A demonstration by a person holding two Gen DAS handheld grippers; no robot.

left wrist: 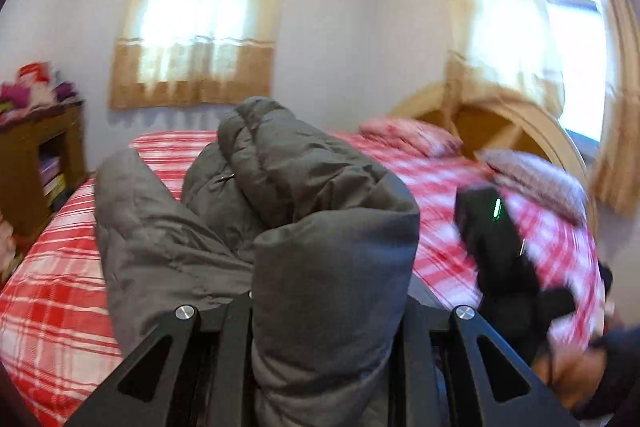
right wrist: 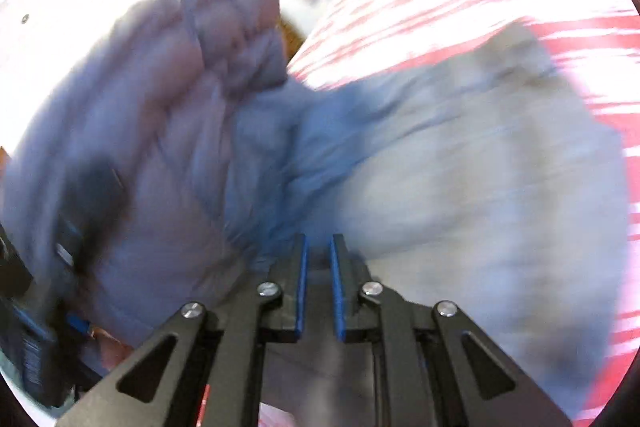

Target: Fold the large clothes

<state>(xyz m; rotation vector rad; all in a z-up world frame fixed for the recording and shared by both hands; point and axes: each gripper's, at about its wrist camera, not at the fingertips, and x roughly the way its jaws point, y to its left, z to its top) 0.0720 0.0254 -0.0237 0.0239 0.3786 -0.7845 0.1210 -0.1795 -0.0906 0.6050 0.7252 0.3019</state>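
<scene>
1. Two tools at work over a red plaid bed (left wrist: 60, 287): left tool (left wrist: 328, 315) pinching a thick fold of the grey padded coat (left wrist: 280, 195), fabric bulging up between the jaws at 6 o'clock of the left wrist view.
2. Right tool (right wrist: 319, 287) with blue pads (right wrist: 303, 287) standing slightly apart, a narrow gap showing and nothing visibly caught between them; grey cloth lying just beyond the tips, blurred.
3. Coat bunched in a heap at the centre of the bed, partly lifted, one panel spread flatter toward 3 o'clock in the right wrist view.
4. Likely risk: only one corner gripped, so the slack bulk may sag, twist or slide out of the left pinch once lifted, since puffy slick fabric compresses and slips.
5. Further risk: right tool closing on air or on a single thin layer, giving a crooked fold.
6. Open room: bare plaid toward 8 o'clock and 3 o'clock in the left view; pillows (left wrist: 416, 137) and wooden headboard (left wrist: 512, 131) crowding 2 o'clock; cabinet (left wrist: 36, 163) just beside the bed edge at 9 o'clock.
</scene>
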